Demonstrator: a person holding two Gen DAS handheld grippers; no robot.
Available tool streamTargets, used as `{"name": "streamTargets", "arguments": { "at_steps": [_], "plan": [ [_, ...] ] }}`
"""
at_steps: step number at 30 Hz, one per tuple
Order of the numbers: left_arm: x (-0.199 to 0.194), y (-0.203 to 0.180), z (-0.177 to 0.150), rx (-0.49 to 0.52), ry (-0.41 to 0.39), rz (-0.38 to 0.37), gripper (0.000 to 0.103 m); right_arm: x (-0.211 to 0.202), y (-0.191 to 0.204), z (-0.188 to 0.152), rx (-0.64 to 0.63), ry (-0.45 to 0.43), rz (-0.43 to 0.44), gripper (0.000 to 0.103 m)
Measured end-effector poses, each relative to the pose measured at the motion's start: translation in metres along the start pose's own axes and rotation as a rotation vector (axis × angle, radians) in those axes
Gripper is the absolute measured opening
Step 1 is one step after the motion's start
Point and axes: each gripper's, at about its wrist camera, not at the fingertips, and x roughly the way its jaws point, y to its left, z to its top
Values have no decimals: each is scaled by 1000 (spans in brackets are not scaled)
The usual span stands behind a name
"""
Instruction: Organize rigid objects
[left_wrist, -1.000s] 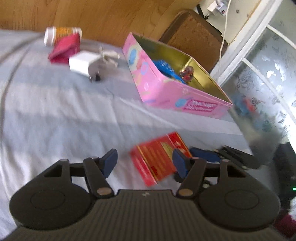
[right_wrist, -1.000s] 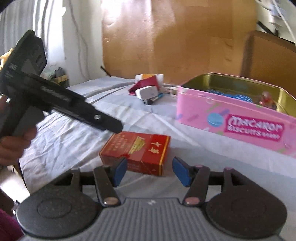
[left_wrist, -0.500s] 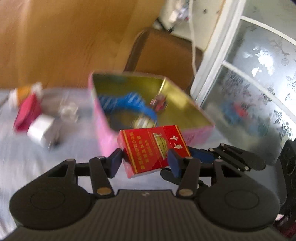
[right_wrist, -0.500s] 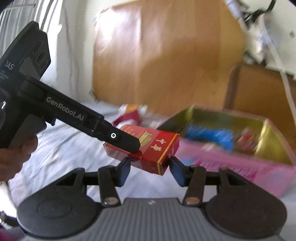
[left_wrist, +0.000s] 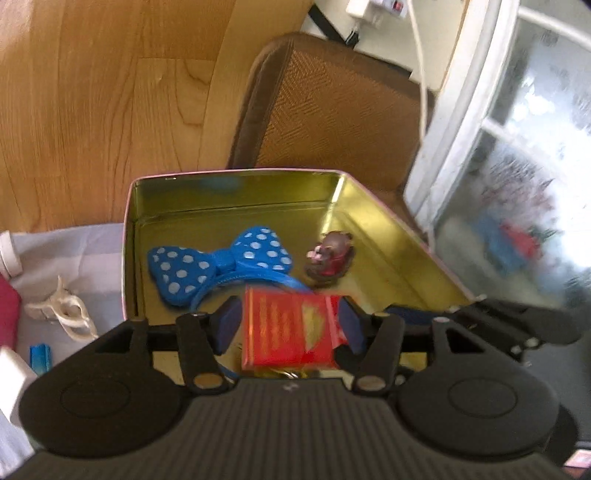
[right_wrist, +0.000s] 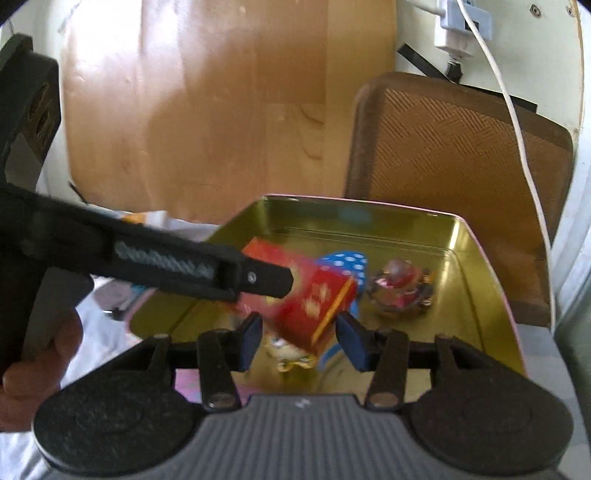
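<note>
The red box (left_wrist: 290, 328) was over the open pink tin (left_wrist: 127, 236), at its near edge, and not yet resting on the gold floor. Both grippers bracketed it: the left gripper (left_wrist: 286, 328) had its pads against the 2 sides of the box, while the right gripper (right_wrist: 299, 338) sat narrow around it, though motion blur left it unclear whether those pads actually pressed. Inside the tin lay 2 items already stowed: a blue polka-dot bow (left_wrist: 221, 264) toward the left wall and a small figurine (left_wrist: 328, 258) toward the right wall. Outside the tin, on the grey-sheeted bed (left_wrist: 92, 243) to the left, a white clip (left_wrist: 62, 314) and other small items remained. The task appeared roughly midway, with the box release pending.
</note>
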Motion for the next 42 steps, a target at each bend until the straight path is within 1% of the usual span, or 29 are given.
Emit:
{"name": "streamTargets", "arguments": {
  "at_steps": [2, 5, 8, 10, 12, 14, 17, 19, 21, 24, 30, 35, 42],
  "plan": [
    [1, -3, -3, 14, -12, 30, 70, 5, -5, -1, 9, 6, -14, 50],
    [-6, -4, -5, 44, -41, 79, 70, 6, -11, -4, 21, 10, -31, 51],
    [-19, -5, -9, 69, -78, 143, 70, 5, -12, -6, 22, 19, -53, 51],
    [-28, -6, -12, 87, -112, 200, 71, 7, -12, -4, 19, 22, -75, 51],
    [-41, -8, -16, 101, -143, 258, 70, 3, -11, -4, 16, 13, -115, 52],
    [-55, -7, -22, 102, -171, 283, 71, -3, -10, -3, 22, -1, -147, 55],
    [-72, -7, -33, 103, -197, 337, 71, -13, -7, -2, 37, -22, -195, 57],
    [-83, -6, -42, 106, -212, 375, 71, -20, -2, 0, 45, -36, -227, 60],
    [-91, -4, -50, 97, -222, 409, 71, -27, 5, 1, 46, -56, -255, 61],
    [-105, 5, -63, 52, -219, 430, 70, -35, 14, 2, 52, -74, -283, 62],
    [-125, 28, -88, -13, -199, 458, 71, -43, 34, 2, 45, -68, -320, 63],
    [-138, 51, -103, -84, -184, 475, 70, -49, 57, 2, 20, -65, -323, 63],
    [-159, 85, -122, -152, -192, 515, 70, -54, 106, 8, -46, -79, -315, 64]
  ]
}}
